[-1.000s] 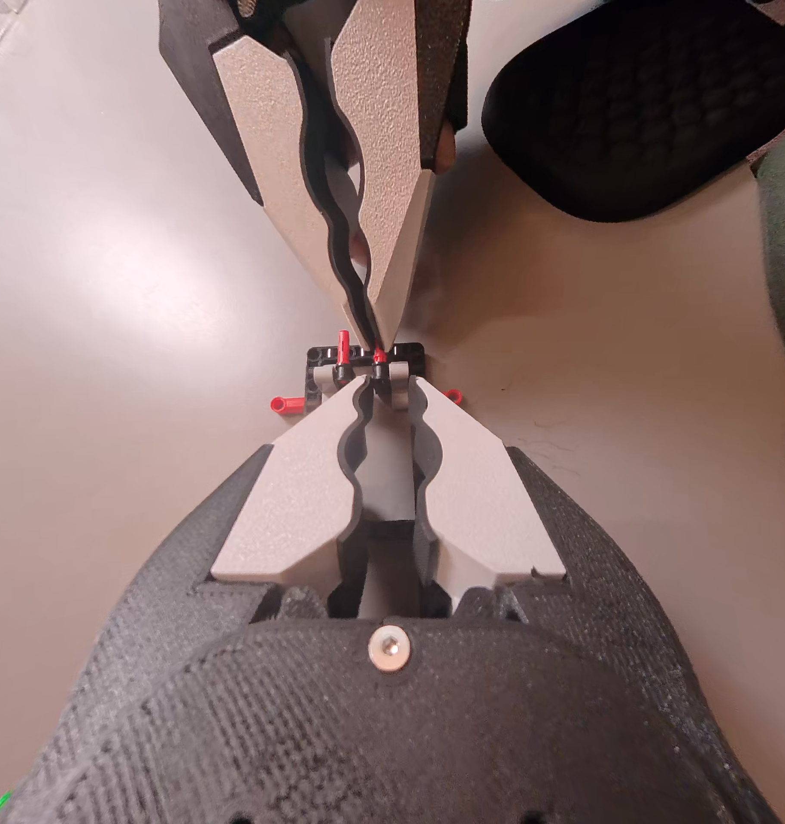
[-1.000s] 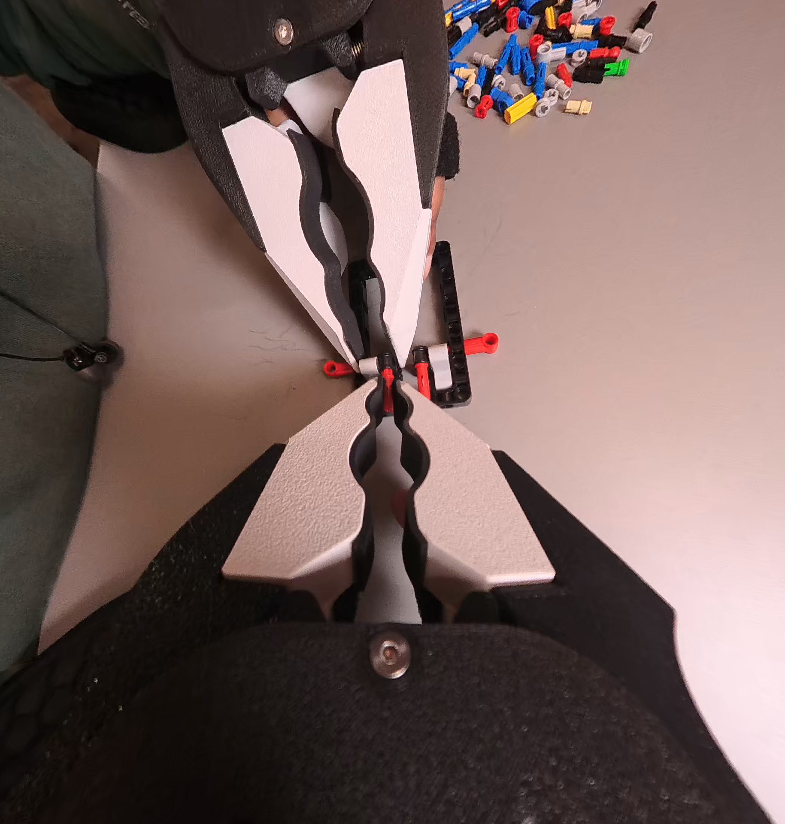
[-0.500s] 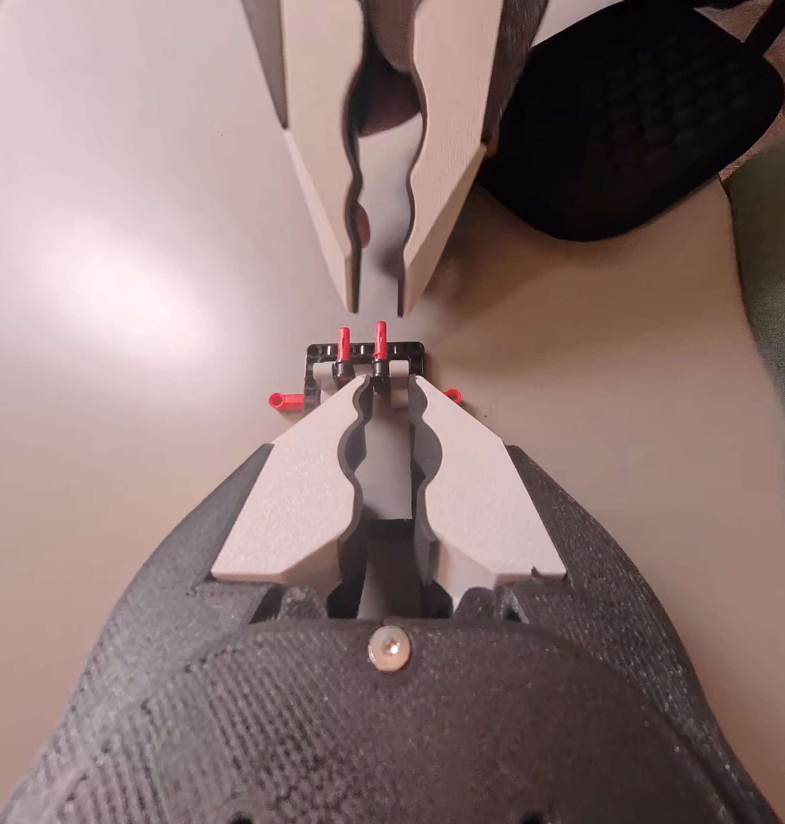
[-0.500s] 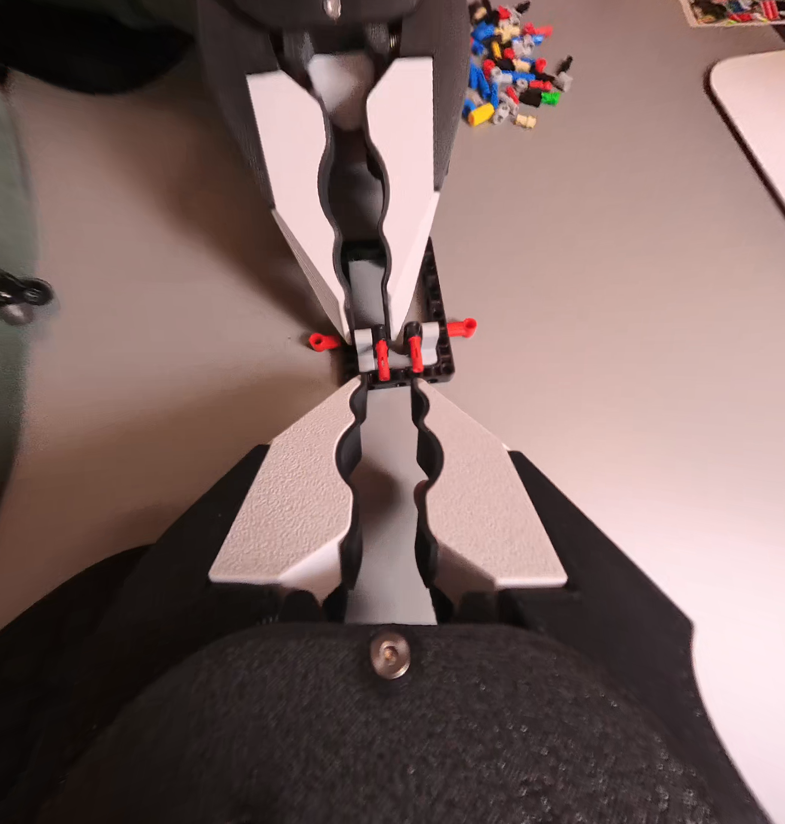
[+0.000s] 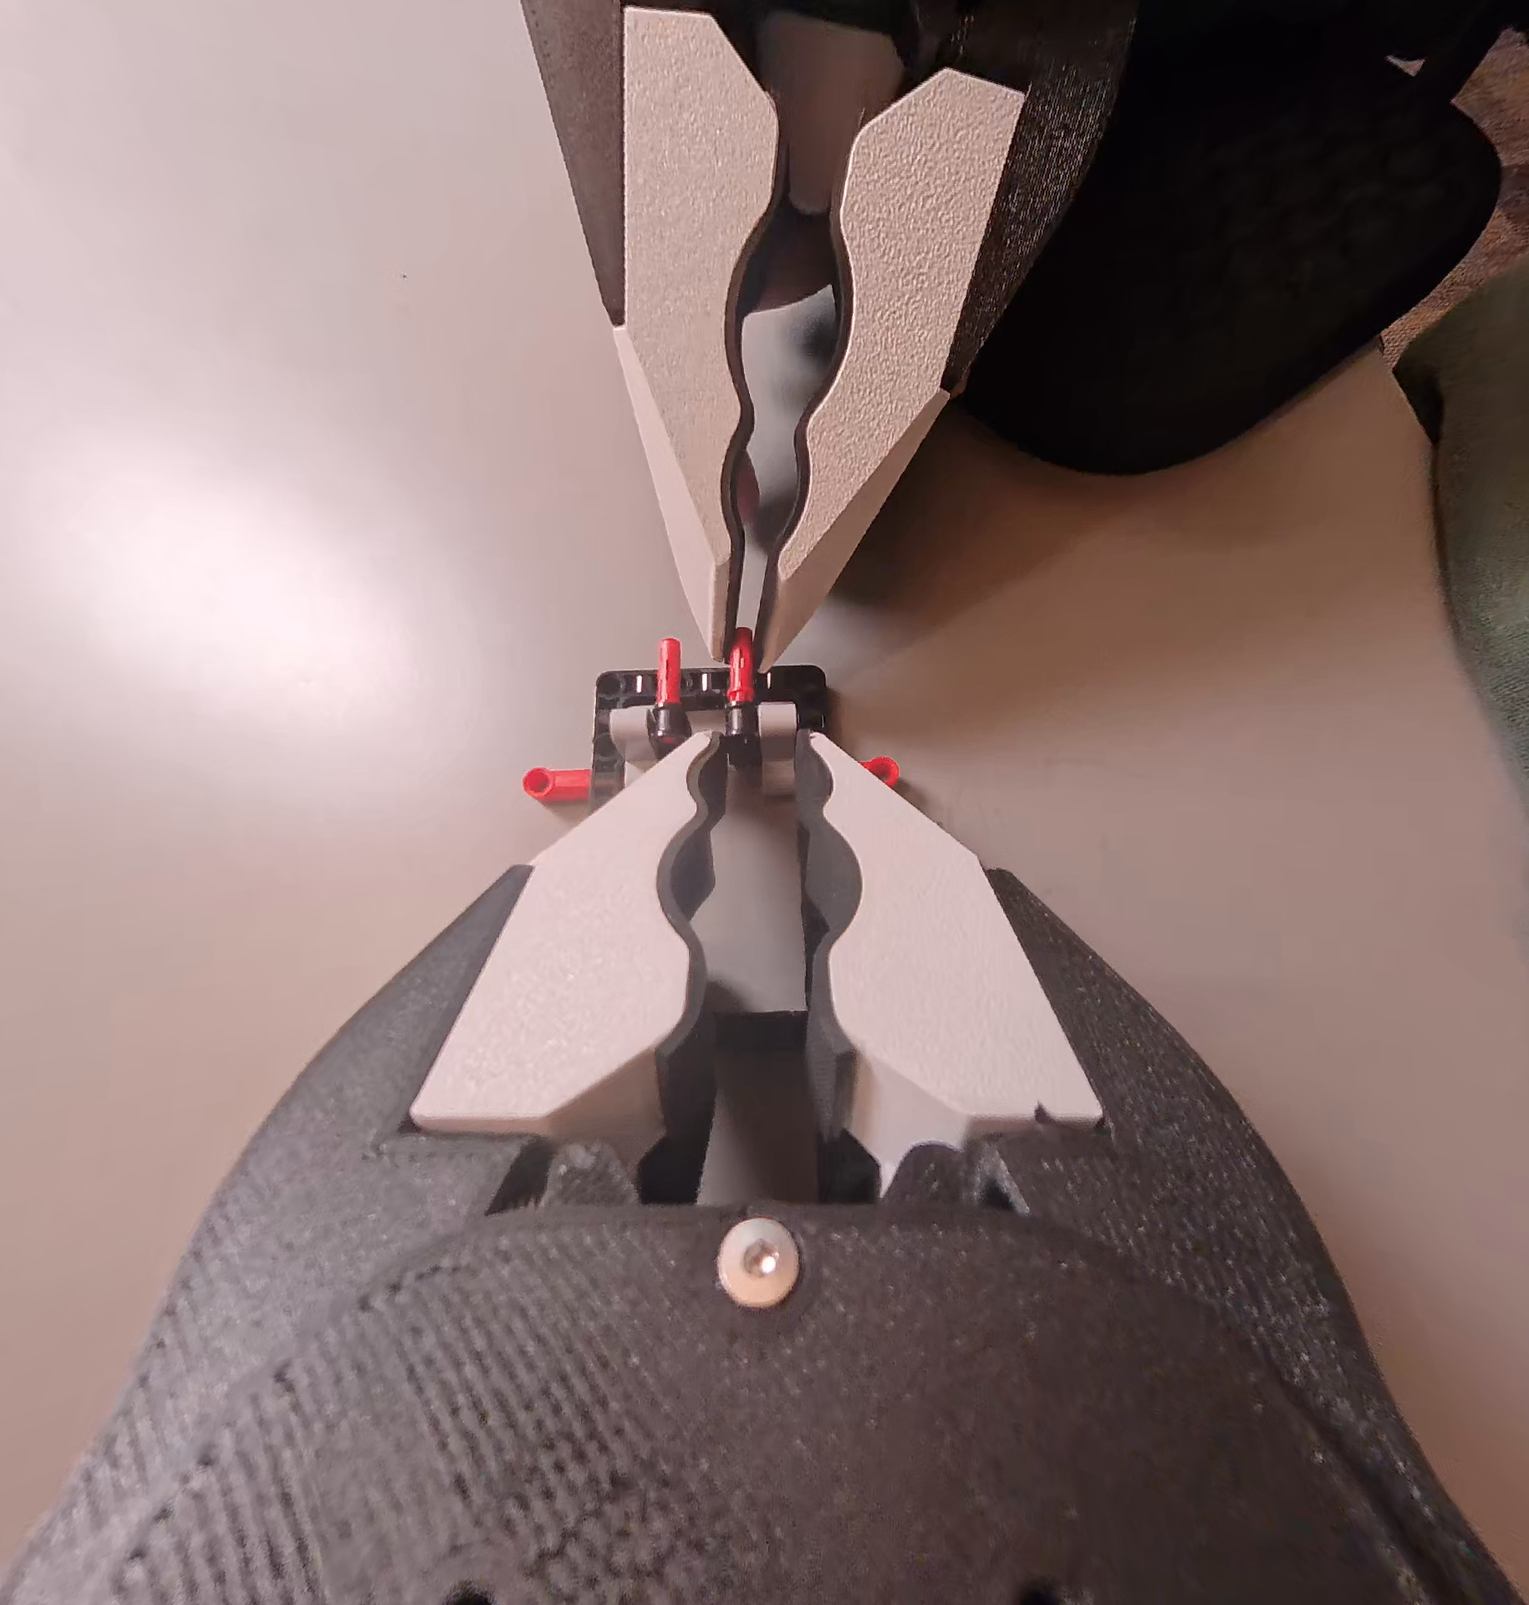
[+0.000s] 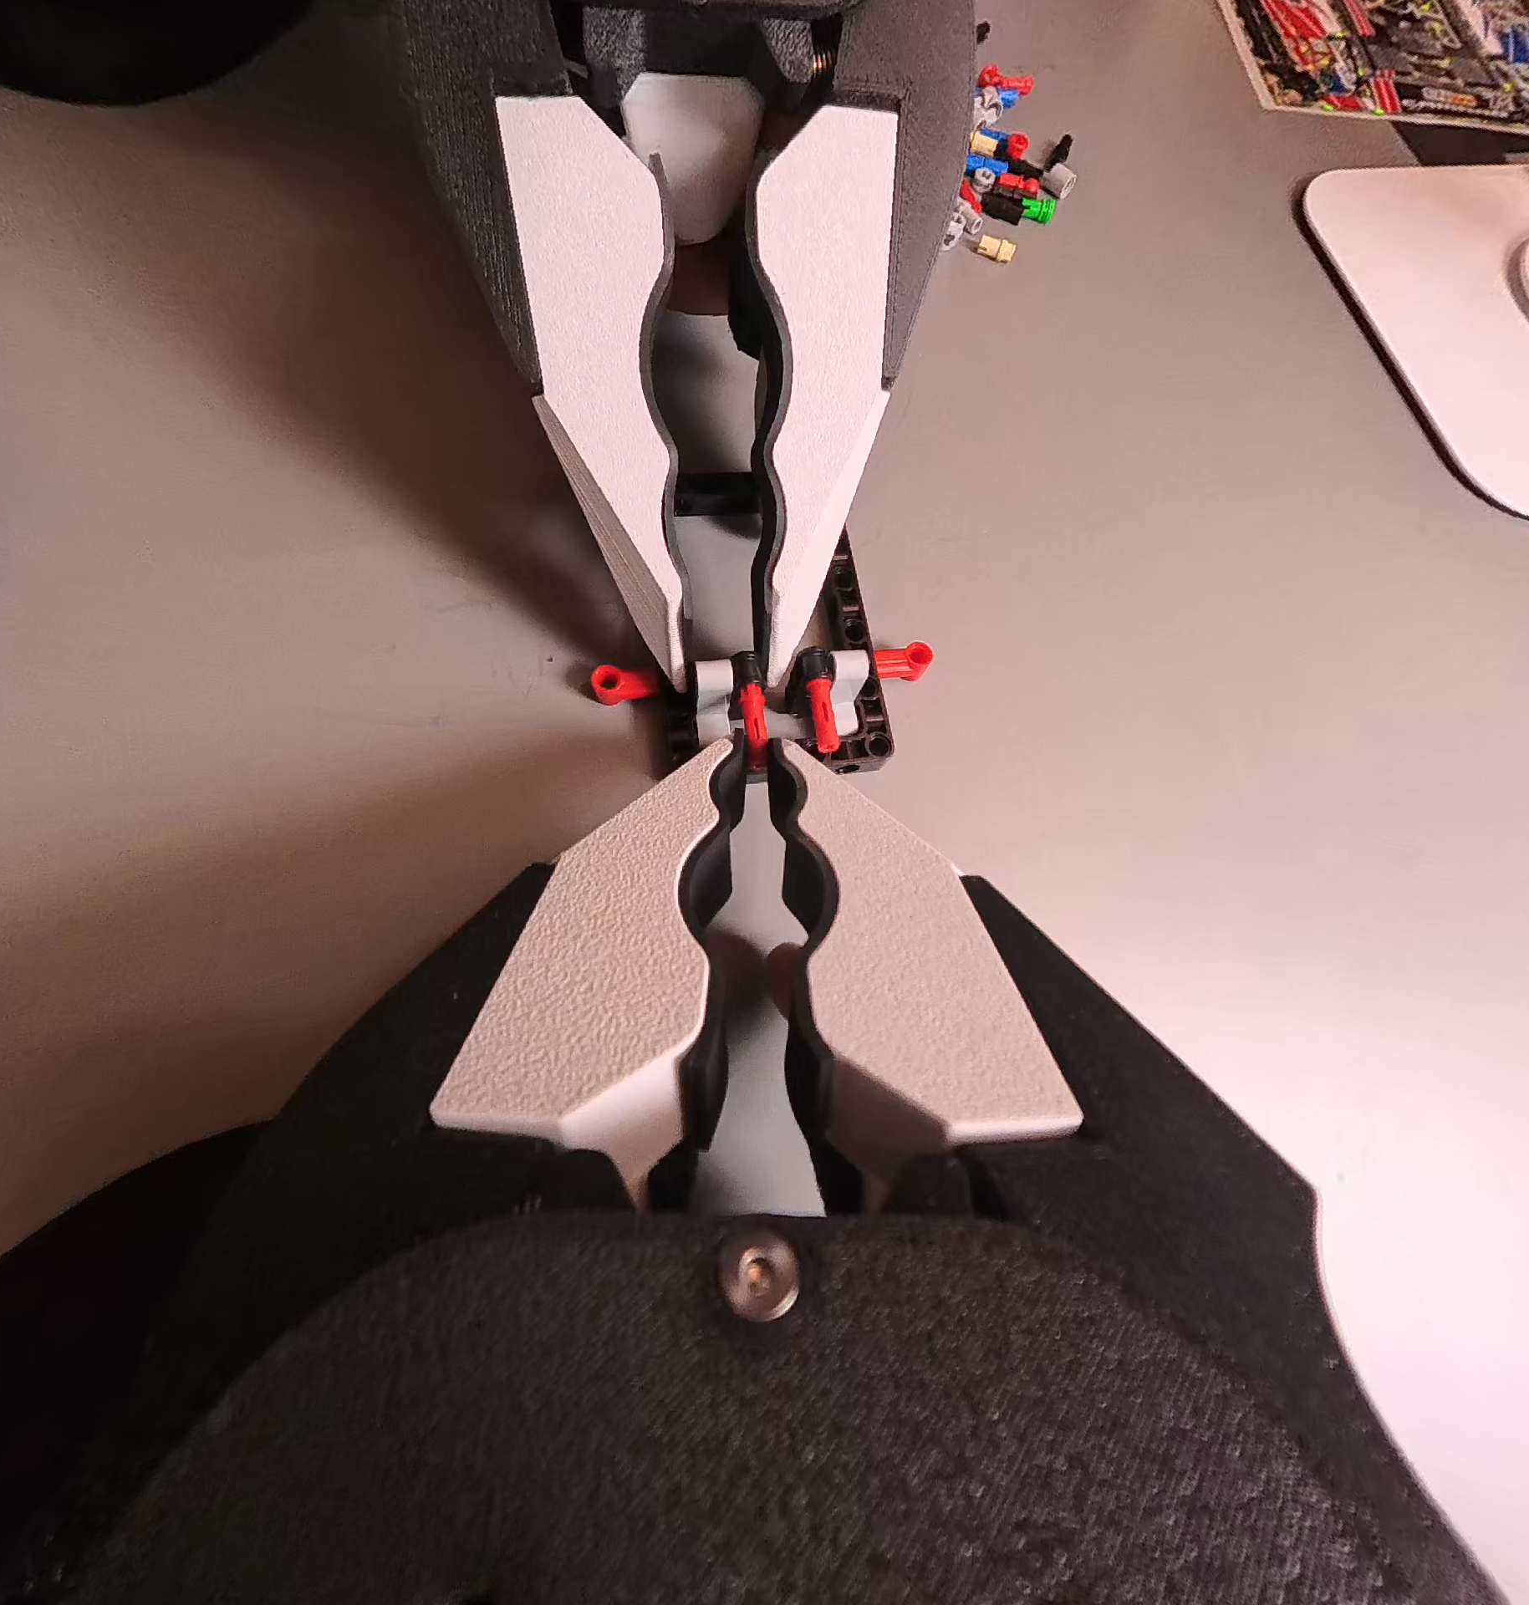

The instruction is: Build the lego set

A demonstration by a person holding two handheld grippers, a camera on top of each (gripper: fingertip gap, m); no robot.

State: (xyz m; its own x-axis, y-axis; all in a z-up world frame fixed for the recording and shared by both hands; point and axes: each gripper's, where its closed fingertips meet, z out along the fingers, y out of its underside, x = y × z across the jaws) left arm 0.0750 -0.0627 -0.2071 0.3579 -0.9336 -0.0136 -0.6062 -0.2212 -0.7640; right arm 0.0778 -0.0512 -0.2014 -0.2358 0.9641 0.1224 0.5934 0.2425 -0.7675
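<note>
Right wrist view: right gripper [image 6: 750, 754] pinches a red pin [image 6: 753, 710] on the frame [image 6: 875, 738]; left gripper [image 6: 726, 673] clamps the grey connector [image 6: 714, 695] beside it. Uneven pressure could tilt the pin, or shift the frame on the table [image 6: 1177, 695].

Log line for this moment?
left gripper: shut on black-and-grey lego frame | right gripper: shut on red axle pin

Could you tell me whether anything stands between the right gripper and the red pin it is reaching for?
Nothing visible does. The right gripper already has its fingers around the tip of the red pin, while the left gripper holds the black frame from the opposite side.
</note>
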